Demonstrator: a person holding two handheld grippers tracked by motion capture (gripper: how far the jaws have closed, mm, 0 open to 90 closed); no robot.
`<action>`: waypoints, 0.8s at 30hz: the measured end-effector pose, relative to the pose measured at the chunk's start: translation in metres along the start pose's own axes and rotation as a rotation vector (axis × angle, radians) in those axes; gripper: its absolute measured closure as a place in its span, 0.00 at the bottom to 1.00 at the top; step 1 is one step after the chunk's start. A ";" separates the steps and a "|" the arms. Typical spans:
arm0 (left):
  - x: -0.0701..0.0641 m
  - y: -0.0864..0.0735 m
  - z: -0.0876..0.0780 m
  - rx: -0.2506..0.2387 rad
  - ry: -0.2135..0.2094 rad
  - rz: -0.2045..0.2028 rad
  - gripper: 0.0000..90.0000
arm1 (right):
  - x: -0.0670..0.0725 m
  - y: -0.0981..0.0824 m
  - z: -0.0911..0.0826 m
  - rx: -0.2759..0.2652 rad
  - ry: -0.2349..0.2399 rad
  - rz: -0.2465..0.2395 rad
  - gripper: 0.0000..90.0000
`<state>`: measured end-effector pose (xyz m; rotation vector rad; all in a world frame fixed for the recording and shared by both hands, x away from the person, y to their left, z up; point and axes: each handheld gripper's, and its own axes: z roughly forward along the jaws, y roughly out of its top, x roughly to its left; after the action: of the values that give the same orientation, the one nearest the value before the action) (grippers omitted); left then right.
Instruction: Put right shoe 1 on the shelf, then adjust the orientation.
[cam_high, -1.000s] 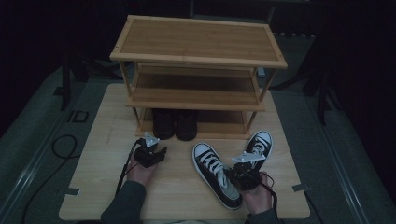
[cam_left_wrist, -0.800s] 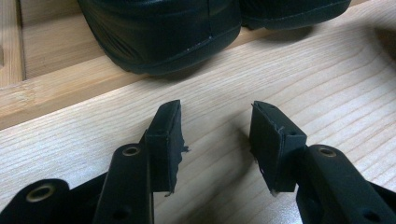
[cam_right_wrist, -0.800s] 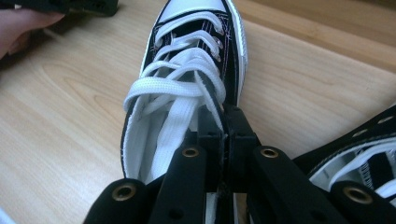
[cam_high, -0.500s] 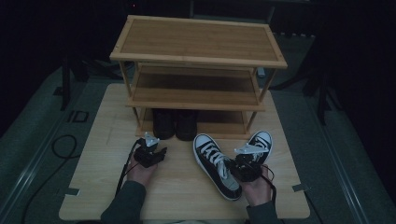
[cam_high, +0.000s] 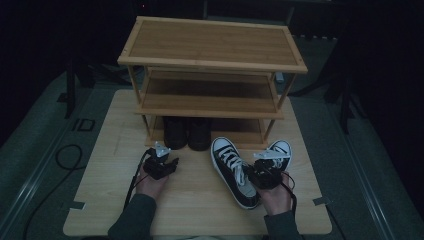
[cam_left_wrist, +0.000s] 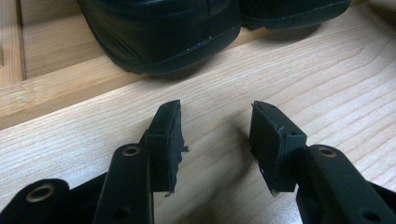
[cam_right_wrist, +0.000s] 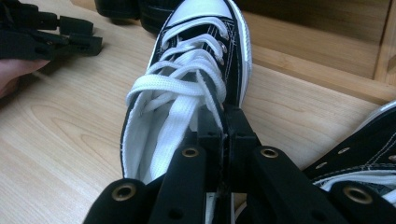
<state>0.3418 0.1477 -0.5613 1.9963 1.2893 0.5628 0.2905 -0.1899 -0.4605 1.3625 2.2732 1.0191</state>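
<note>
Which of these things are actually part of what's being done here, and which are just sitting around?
In the job:
- right gripper, shut on the side of the black-and-white sneaker
- second sneaker beside it
- wooden shoe rack

Just there:
- left gripper, open, holding nothing
- black shoes on the rack's bottom shelf
- table

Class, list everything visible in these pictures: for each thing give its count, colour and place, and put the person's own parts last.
Shoe rack: one, light wood, three tiers, far half of the table.
Black shoes: two, on the rack's bottom tier.
Held sneaker: one, black and white, its side wall pinched by the right gripper.
Second sneaker: one, black and white, just right of it.
Table: one, light wood.
Left gripper: black, jaws open, low before the black shoes.
Right gripper: black, shut on the sneaker.
Hands: two, at the near edge.
</note>
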 end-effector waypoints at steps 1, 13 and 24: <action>0.000 0.000 0.000 0.000 0.000 0.000 0.60 | -0.001 0.000 0.000 -0.002 0.001 0.000 0.97; 0.000 0.000 0.000 0.000 0.000 0.000 0.60 | -0.003 0.011 -0.002 -0.043 -0.006 0.032 0.97; 0.000 0.000 0.000 0.000 -0.001 0.000 0.60 | -0.006 0.025 0.005 -0.078 -0.034 0.057 0.97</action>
<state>0.3418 0.1477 -0.5613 1.9966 1.2887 0.5624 0.3123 -0.1853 -0.4474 1.4093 2.1584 1.0817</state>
